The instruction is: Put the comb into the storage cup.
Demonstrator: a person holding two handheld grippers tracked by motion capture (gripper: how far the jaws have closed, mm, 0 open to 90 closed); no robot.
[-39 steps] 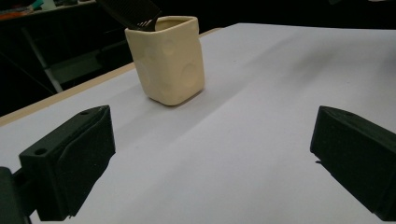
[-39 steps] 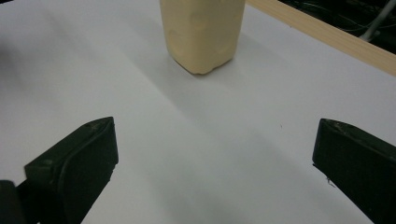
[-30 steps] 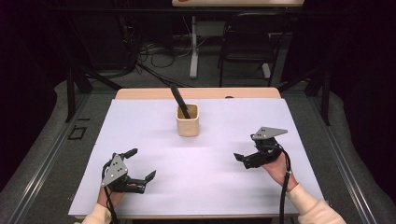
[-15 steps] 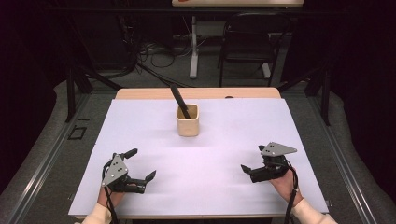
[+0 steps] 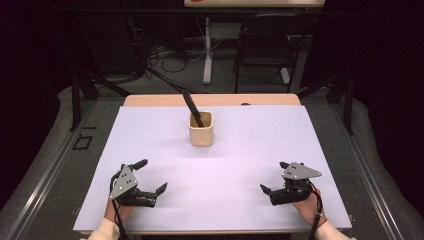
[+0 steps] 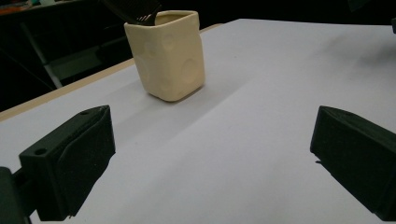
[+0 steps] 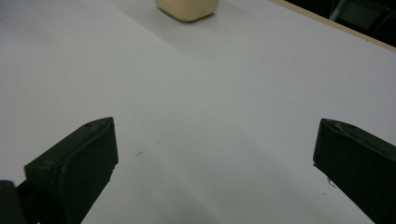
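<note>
- Cup (image 5: 201, 129): cream coloured, sits upright at the middle of the counter (image 5: 250, 150) toward the far edge, well apart from both grippers. A black utensil (image 5: 192, 108) leans out of it to the left; its working end is down inside, so can't tell what it is.
- Left hand-held gripper (image 5: 150, 176): near the front-left corner, jaws wide apart, nothing between them. In its own view the cup (image 6: 166, 54) is ahead and the utensil (image 6: 133, 10) gets cut off by the top edge.
- Right hand-held gripper (image 5: 274, 176): near the front-right, jaws spread too, empty. Its own view catches just the cup's bottom (image 7: 187, 9).
</note>
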